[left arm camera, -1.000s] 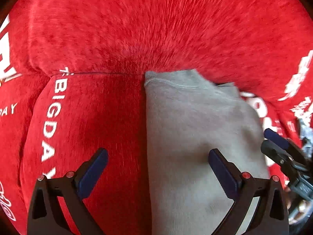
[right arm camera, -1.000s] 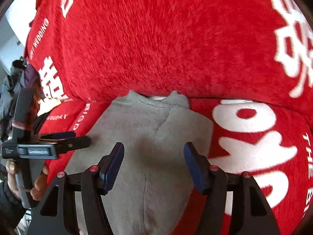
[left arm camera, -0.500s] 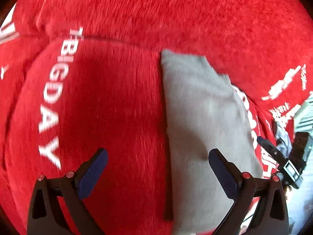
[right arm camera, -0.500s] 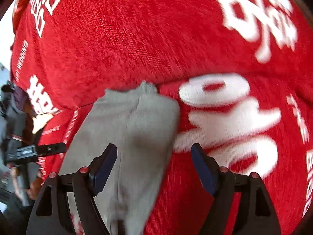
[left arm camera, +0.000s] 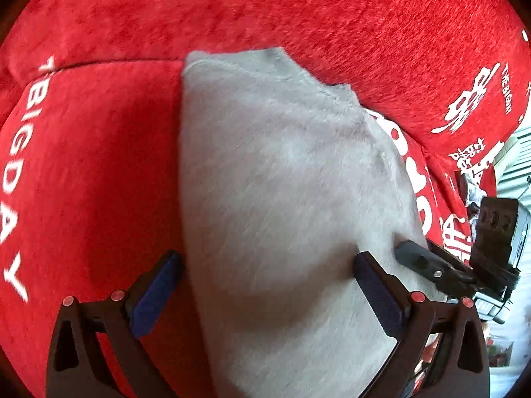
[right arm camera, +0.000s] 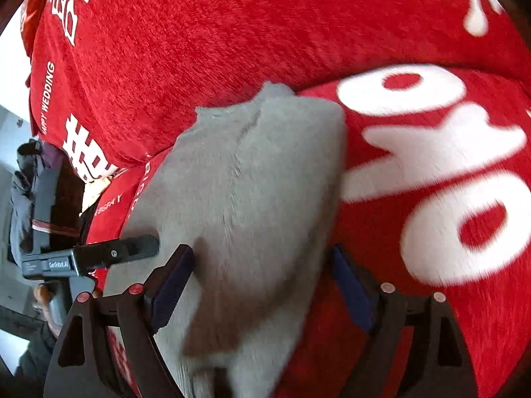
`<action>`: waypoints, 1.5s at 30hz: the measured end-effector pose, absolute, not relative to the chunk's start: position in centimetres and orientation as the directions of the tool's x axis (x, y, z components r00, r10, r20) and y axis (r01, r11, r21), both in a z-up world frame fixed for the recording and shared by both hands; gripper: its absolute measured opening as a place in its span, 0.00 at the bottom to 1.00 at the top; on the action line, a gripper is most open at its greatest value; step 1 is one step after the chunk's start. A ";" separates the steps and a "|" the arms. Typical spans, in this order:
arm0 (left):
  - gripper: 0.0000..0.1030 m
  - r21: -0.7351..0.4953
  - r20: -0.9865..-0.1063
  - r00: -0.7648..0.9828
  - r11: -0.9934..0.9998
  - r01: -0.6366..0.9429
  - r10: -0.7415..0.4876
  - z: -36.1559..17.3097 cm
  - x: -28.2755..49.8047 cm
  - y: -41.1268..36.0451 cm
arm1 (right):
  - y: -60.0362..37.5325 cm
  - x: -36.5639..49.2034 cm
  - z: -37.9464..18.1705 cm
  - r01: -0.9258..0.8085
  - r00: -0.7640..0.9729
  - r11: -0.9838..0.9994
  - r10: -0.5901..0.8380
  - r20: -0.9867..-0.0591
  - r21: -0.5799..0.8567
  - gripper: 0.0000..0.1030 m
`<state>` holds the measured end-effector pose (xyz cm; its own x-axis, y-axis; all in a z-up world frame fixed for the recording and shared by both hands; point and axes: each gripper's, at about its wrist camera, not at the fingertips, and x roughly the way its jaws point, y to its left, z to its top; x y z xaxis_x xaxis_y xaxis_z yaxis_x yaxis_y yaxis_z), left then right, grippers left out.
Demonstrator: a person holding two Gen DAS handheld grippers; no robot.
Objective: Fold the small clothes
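A folded grey fleece garment [left arm camera: 285, 199] lies lengthwise on a red sofa seat; it also shows in the right wrist view [right arm camera: 245, 192]. My left gripper [left arm camera: 265, 285] is open, its fingers straddling the garment's near end, the left pad [left arm camera: 156, 292] at the garment's left edge. My right gripper [right arm camera: 262, 285] is open too, low over the near end of the same garment. Each gripper shows at the edge of the other's view: the right gripper [left arm camera: 431, 265] and the left gripper [right arm camera: 99, 252].
The red sofa backrest [left arm camera: 265, 10] rises just behind the garment. The seat cushion [left arm camera: 83, 182] carries white lettering [right arm camera: 431, 152]. A dark bundle [right arm camera: 30, 179] sits off the sofa's left end.
Both grippers swung away and have come back down over the garment's near end. The garment lies as before.
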<state>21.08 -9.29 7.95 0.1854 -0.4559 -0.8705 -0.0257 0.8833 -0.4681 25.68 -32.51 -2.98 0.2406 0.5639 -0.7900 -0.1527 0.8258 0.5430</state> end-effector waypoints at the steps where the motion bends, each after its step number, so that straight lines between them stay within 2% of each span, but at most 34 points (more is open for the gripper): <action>1: 1.00 -0.462 -0.874 0.181 0.887 -0.018 -0.452 7.9 21.4 -9.6 | -32.1 26.0 -3.1 -0.151 0.246 0.829 0.560 -0.791 0.539 0.85; 2: 1.00 -0.455 -0.877 0.180 0.890 -0.011 -0.446 7.8 21.8 -10.3 | -31.4 26.2 -3.1 -0.159 0.247 0.837 0.548 -0.799 0.524 0.85; 5: 0.84 -0.407 -0.891 0.209 0.913 0.027 -0.404 8.3 21.6 -11.2 | -29.4 25.8 -2.7 -0.217 0.266 0.874 0.482 -0.835 0.435 0.83; 7: 0.66 -0.391 -0.887 0.246 0.919 0.046 -0.390 8.9 21.1 -11.4 | -29.3 25.4 -2.2 -0.237 0.281 0.874 0.479 -0.831 0.424 0.69; 8: 0.62 -0.385 -0.886 0.258 0.921 0.051 -0.385 9.2 20.9 -11.5 | -29.4 25.3 -1.9 -0.240 0.286 0.871 0.486 -0.826 0.429 0.64; 9: 0.55 -0.379 -0.886 0.266 0.924 0.055 -0.379 9.4 20.8 -11.5 | -29.5 25.1 -1.6 -0.244 0.289 0.865 0.497 -0.818 0.439 0.51; 10: 0.50 -0.366 -0.888 0.275 0.929 0.064 -0.369 9.8 20.6 -11.6 | -29.6 25.0 -1.3 -0.246 0.293 0.864 0.499 -0.816 0.440 0.43; 13: 0.43 -0.333 -0.893 0.291 0.939 0.084 -0.342 10.6 20.0 -11.9 | -29.2 24.3 0.3 -0.269 0.313 0.872 0.480 -0.820 0.408 0.36; 31: 0.41 -0.284 -0.877 0.366 0.951 0.125 -0.311 16.7 8.9 -8.2 | -26.6 13.9 7.3 -0.332 0.385 0.858 0.503 -0.774 0.392 0.35; 45: 0.41 -0.283 -0.877 0.370 0.952 0.117 -0.306 17.6 -0.2 -6.9 | -24.4 5.0 8.5 -0.354 0.387 0.852 0.509 -0.769 0.385 0.35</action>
<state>-0.20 -6.91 17.63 0.3704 -0.3059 -0.8770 0.1165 0.9520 -0.2829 4.98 -24.37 8.48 0.3867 0.5087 -0.7692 -0.3541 0.8521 0.3855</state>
